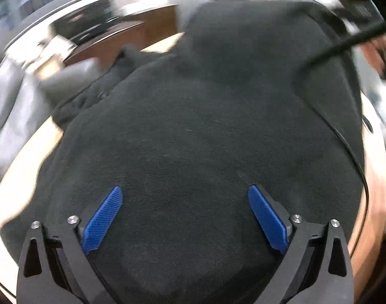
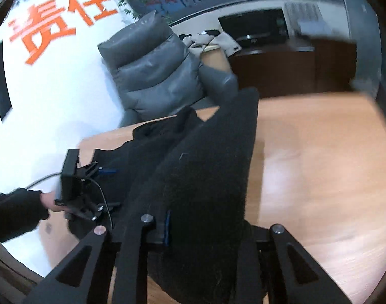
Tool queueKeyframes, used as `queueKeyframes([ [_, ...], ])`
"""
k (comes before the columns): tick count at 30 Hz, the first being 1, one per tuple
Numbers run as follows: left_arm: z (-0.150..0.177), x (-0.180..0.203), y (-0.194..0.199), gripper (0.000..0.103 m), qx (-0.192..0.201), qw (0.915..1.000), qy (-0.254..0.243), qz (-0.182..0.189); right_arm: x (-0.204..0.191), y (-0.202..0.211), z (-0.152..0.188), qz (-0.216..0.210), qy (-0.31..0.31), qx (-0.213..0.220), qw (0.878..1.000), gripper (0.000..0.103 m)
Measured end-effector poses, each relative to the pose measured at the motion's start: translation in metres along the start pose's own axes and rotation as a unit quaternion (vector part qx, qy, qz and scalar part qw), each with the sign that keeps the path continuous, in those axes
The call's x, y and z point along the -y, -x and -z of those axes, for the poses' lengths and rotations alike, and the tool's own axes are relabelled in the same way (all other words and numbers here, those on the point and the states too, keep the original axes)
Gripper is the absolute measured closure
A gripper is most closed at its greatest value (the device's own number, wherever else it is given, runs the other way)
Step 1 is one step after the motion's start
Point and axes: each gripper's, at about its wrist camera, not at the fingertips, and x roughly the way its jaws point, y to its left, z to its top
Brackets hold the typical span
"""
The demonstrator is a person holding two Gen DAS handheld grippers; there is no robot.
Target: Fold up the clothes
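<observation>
A black fleece garment (image 1: pixel 193 131) lies spread on a light wooden table (image 1: pixel 23 177). My left gripper (image 1: pixel 185 202) hovers just over it, its blue pads (image 1: pixel 104 217) wide apart and empty. In the right wrist view my right gripper (image 2: pixel 200 228) is shut on a raised fold of the same garment (image 2: pixel 208 167), which stands up from between the fingers and hides the tips. The left gripper (image 2: pixel 101 187) shows at the left of that view, held by a hand in a black sleeve.
A grey padded armchair (image 2: pixel 155 71) stands at the table's far edge. A dark desk with a monitor (image 2: pixel 253 27) is behind it. A black cable (image 1: pixel 350 141) runs over the garment's right side. Bare table (image 2: pixel 319 157) lies to the right.
</observation>
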Motion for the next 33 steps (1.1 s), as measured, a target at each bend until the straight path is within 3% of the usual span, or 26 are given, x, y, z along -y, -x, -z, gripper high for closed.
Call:
queueKeyframes([
  [2, -0.011, 0.009, 0.007, 0.006, 0.016, 0.9983, -0.049, -0.025, 0.002, 0.009, -0.008, 0.02, 0.016, -0.007, 1.0, 0.082],
  [4, -0.012, 0.005, 0.003, 0.005, 0.013, 0.9976, -0.062, -0.027, 0.004, 0.019, -0.011, 0.027, 0.024, -0.008, 0.999, 0.082],
  [7, -0.012, 0.0, -0.016, 0.004, 0.007, 0.999, -0.043, 0.01, 0.003, 0.034, -0.013, 0.034, 0.038, -0.006, 0.999, 0.082],
  [9, -0.013, 0.004, -0.025, 0.002, 0.012, 0.9987, -0.046, 0.015, -0.018, 0.036, -0.018, 0.026, 0.057, 0.005, 0.998, 0.082],
  [13, -0.017, 0.006, -0.03, 0.002, 0.025, 0.999, -0.031, 0.02, -0.09, 0.021, -0.038, 0.006, 0.135, 0.013, 0.991, 0.082],
  [18, -0.024, 0.017, -0.032, 0.003, 0.039, 0.9988, -0.006, 0.028, -0.148, -0.006, -0.031, -0.017, 0.196, -0.007, 0.98, 0.084],
  [22, -0.01, 0.004, -0.008, 0.004, 0.068, 0.9972, 0.005, 0.031, -0.167, -0.025, -0.016, -0.021, 0.22, -0.036, 0.975, 0.085],
  [25, 0.016, -0.02, 0.017, 0.002, 0.097, 0.9944, 0.029, 0.03, -0.172, -0.022, -0.017, -0.027, 0.229, -0.034, 0.973, 0.085],
  [28, 0.03, -0.024, 0.005, 0.001, 0.081, 0.9942, 0.055, 0.044, -0.172, -0.021, -0.014, -0.034, 0.226, -0.033, 0.973, 0.085],
  [32, 0.024, -0.002, -0.004, 0.0, 0.089, 0.9949, 0.038, 0.027, -0.181, -0.02, -0.012, -0.052, 0.211, -0.026, 0.976, 0.086],
  [33, 0.022, 0.0, -0.006, 0.0, 0.091, 0.9943, 0.047, 0.031, -0.188, -0.014, -0.014, -0.061, 0.215, -0.02, 0.974, 0.092],
])
